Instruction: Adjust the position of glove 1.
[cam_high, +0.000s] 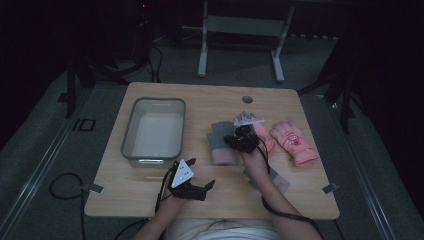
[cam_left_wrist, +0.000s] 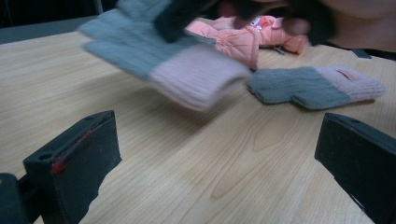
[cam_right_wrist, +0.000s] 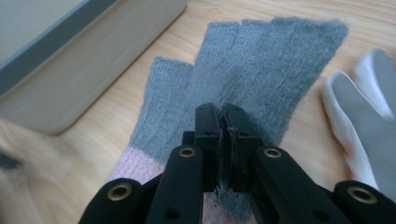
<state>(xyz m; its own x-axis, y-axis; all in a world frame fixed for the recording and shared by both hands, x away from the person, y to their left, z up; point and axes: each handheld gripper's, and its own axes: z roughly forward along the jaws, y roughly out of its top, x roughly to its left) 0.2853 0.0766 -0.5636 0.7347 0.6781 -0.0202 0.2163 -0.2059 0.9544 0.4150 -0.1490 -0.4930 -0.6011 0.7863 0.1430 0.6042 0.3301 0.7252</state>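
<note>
A grey knit glove with a pink cuff (cam_high: 221, 142) (cam_right_wrist: 266, 70) sits mid-table, and my right gripper (cam_high: 239, 137) (cam_right_wrist: 224, 122) is shut on its grey palm. In the left gripper view this glove (cam_left_wrist: 173, 60) looks blurred and raised off the wood. Its matching glove (cam_left_wrist: 317, 86) (cam_high: 278, 181) lies flat beside the right forearm. My left gripper (cam_high: 201, 174) (cam_left_wrist: 215, 154) is open near the front edge, with bare wood between its jaws. Two pink padded gloves (cam_high: 294, 142) (cam_left_wrist: 247, 37) lie to the right.
A grey plastic bin (cam_high: 153, 129) (cam_right_wrist: 84, 60) stands empty on the left half of the table. A white and grey glove (cam_right_wrist: 364, 112) lies just right of the held one. The table has a cable hole (cam_high: 247, 99) near its far edge.
</note>
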